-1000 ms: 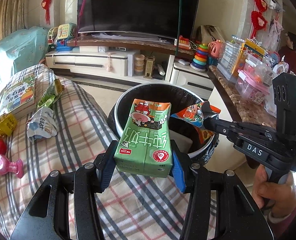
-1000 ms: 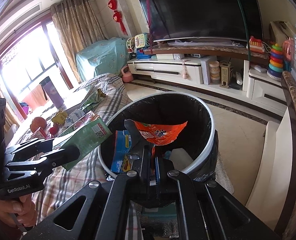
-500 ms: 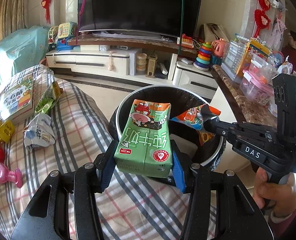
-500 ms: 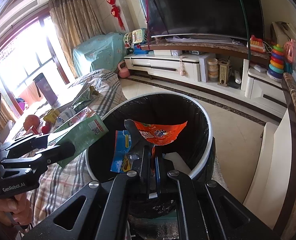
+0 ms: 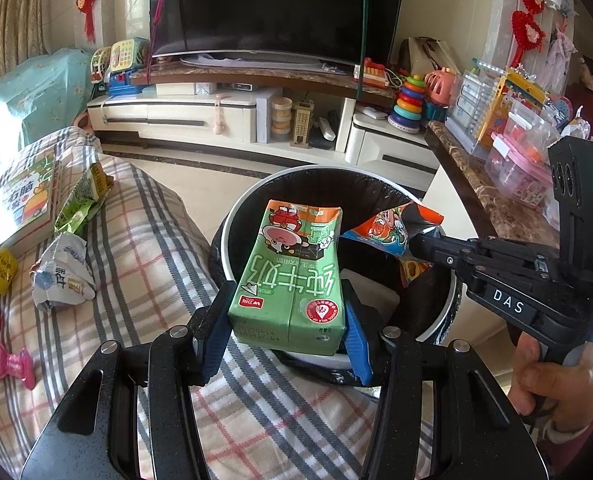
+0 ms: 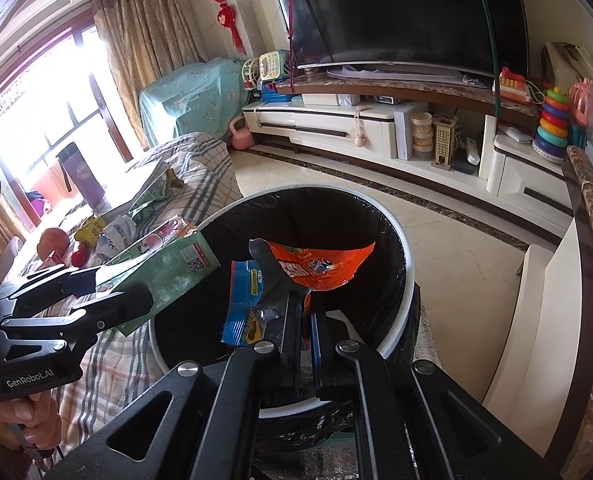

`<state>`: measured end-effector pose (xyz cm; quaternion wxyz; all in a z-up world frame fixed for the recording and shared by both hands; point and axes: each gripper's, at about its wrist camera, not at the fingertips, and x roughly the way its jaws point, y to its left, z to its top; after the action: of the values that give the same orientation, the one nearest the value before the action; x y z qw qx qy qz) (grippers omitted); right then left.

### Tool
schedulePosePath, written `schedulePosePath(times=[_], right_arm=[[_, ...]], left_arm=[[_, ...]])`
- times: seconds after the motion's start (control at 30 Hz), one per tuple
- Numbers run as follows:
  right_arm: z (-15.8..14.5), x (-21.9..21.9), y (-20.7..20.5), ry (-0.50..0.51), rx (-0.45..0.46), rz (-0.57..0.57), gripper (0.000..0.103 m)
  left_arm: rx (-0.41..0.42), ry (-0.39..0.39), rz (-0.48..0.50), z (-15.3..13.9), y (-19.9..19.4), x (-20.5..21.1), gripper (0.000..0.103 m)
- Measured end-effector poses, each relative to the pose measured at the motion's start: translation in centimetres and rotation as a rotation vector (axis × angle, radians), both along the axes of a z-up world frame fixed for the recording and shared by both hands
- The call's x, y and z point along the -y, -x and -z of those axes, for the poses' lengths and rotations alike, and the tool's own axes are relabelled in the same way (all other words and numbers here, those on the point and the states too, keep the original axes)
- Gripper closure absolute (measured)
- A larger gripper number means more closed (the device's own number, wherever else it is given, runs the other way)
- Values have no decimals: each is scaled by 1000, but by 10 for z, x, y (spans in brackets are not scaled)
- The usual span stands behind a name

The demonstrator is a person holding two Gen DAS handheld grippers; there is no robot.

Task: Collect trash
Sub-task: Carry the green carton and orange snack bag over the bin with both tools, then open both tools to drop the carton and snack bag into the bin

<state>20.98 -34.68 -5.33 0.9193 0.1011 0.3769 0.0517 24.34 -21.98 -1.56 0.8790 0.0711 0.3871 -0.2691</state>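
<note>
Trash bin (image 5: 430, 196) x1, L gripper (image 5: 288, 336) clamps 1 carton (image 5: 292, 276), R gripper (image 6: 305, 320) pinches 2 wrappers (image 6: 320, 266)

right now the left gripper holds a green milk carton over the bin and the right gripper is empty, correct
Not quite. The right gripper is not empty: it is shut on snack wrappers over the bin, as the right wrist view shows. The left gripper does hold the green milk carton.

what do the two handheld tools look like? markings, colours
Both are matte black with slotted linkages and silver screws. The left tool has blue pads and "GenRobot.AI" on its body. The right tool reads "DAS", with a green light on its housing. A pink cuff shows at the right hand.
</note>
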Motion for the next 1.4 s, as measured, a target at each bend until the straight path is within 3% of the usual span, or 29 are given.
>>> schedulePosePath(times=[0.6, 0.67, 0.77, 0.8, 0.9, 1.4], right_arm=[[1, 2, -8, 31, -7, -6, 94], [-1, 2, -9, 28, -9, -9, 94], [-3, 1, -5, 26, 0, -4, 91], [-4, 2, -4, 20, 4, -3, 87], [-7, 1, 0, 7, 17, -1, 57], [-24, -34, 30, -78, 82, -41, 17]], left_arm=[[-29, -19, -1, 4, -8, 8, 53], [-35, -12, 0, 2, -8, 7, 50], [-22, -4, -6, 0, -3, 3, 37], [-18, 1, -7, -1, -1, 2, 35], [-19, 14, -13, -2, 5, -5, 33], [-50, 115, -181, 8, 43, -95, 30]])
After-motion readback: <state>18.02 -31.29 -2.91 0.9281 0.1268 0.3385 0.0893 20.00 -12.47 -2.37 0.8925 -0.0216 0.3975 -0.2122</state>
